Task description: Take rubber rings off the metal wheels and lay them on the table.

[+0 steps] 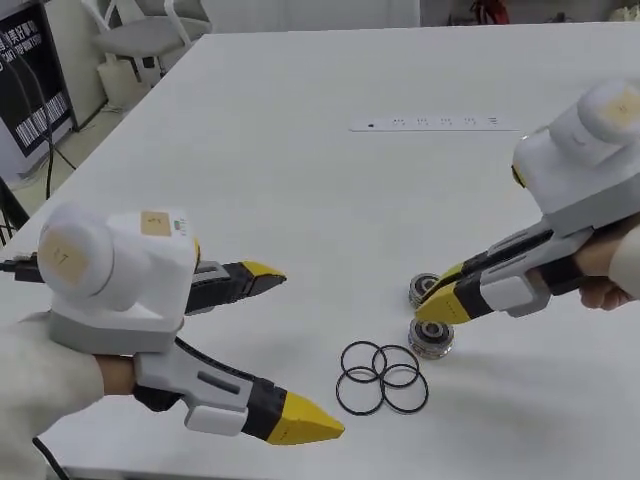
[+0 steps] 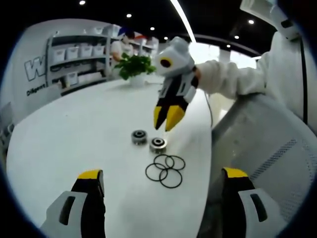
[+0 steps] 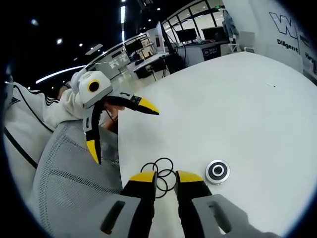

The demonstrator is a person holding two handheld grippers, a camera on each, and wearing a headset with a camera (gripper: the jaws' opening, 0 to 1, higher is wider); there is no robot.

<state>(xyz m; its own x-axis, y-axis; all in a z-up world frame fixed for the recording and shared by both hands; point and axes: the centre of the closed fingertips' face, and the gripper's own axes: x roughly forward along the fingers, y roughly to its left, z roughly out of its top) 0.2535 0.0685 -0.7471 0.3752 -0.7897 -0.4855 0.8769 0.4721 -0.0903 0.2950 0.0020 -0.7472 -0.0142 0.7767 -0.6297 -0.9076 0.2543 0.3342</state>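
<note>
Rings (image 1: 382,377): four black ones lie flat in an overlapping cluster on the table (image 1: 300,150), between the two tongs and closer to the left tongs' lower tip. They look laid there as finished items, apart from the wheels so nothing gets mixed.

Two wheels (image 1: 425,290) (image 1: 432,338) sit side by side just beside the right tongs' tips, one on each side of the tip line in the head view. In the right gripper view one wheel (image 3: 218,171) lies flat just right of the tips and the rings (image 3: 161,171) just ahead of them. Too small to tell whether any rubber is left on either wheel.

Right tongs (image 1: 440,300): barely parted, narrow gap, grasping nothing, tips low over the wheels. Probably placed to pick at a wheel or check it.

Left tongs (image 1: 290,350): spread wide, empty, held off to the side of the rings and well apart from the wheels. My read is they wait, ready to pin a wheel while the right tongs peel. In the left gripper view the rings (image 2: 166,170) sit just ahead between its jaws, with the wheels (image 2: 139,137) (image 2: 158,144) beyond them and the right tongs (image 2: 166,121) hanging above those.

Task looks mostly or fully done.
</note>
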